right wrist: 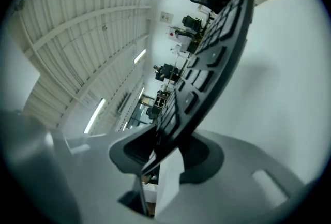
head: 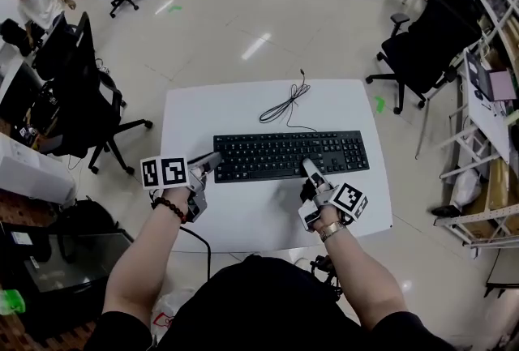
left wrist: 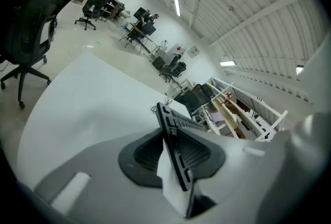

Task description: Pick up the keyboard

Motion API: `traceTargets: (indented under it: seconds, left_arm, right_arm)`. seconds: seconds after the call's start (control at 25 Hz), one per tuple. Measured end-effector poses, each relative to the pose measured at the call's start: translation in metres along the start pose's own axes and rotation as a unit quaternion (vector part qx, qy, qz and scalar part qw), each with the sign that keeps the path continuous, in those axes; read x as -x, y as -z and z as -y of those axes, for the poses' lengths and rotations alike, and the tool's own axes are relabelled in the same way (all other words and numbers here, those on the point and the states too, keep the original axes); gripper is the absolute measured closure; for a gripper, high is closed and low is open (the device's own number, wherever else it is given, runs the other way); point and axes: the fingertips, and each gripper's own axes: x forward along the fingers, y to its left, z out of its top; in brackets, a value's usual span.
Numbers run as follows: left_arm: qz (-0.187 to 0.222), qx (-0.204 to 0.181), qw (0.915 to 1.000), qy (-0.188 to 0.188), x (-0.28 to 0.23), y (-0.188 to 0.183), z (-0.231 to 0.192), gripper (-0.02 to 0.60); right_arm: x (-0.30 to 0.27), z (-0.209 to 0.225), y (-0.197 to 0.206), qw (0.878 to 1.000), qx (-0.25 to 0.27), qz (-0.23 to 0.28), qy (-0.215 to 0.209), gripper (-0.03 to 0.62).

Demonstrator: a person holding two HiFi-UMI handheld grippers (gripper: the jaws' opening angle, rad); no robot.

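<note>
A black keyboard (head: 276,153) lies across the middle of the white table (head: 243,220), its cable (head: 285,104) curling away toward the far edge. My left gripper (head: 212,161) is at the keyboard's left end, shut on it. In the left gripper view the keyboard (left wrist: 173,127) stands edge-on between the two dark pads of the left gripper (left wrist: 173,155). My right gripper (head: 310,171) clamps the front edge, right of the middle. In the right gripper view the keyboard (right wrist: 207,73) runs up and away from the right gripper (right wrist: 165,154), whose pads press on both of its faces.
A black office chair (head: 430,41) stands past the table's right far corner, another (head: 81,98) at the left beside desks. Shelving with boxes (head: 486,122) lines the right side. A person (head: 36,1) sits far off at the upper left.
</note>
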Motion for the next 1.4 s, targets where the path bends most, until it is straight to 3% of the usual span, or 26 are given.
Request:
traceTargets:
  seconds: [0.32,0.48,0.76,1.12,1.4]
  left_arm:
    - [0.064,-0.041,0.9962,0.043,0.025,-0.037,0.037,0.491]
    - [0.097,-0.052,0.9923,0.058,0.040,-0.057,0.050,0.491]
    - [0.135,-0.076,0.9845,0.081,0.064,-0.085,0.067,0.491]
    - [0.155,-0.099,0.9783,0.095,0.079,-0.098,0.080,0.491]
    - [0.163,-0.114,0.9748,0.101,0.086,-0.101,0.089,0.491]
  right_arm:
    - [0.001,-0.077,-0.031,0.995,0.087,0.017,-0.040,0.459]
    - [0.000,-0.123,-0.044,0.987,0.149,0.023,-0.060,0.459]
    - [-0.002,-0.173,-0.049,0.973,0.210,0.027,-0.088,0.456]
    - [0.003,-0.197,-0.050,0.963,0.245,0.040,-0.107,0.454]
    - [0.008,-0.205,-0.048,0.961,0.242,0.046,-0.123,0.454]
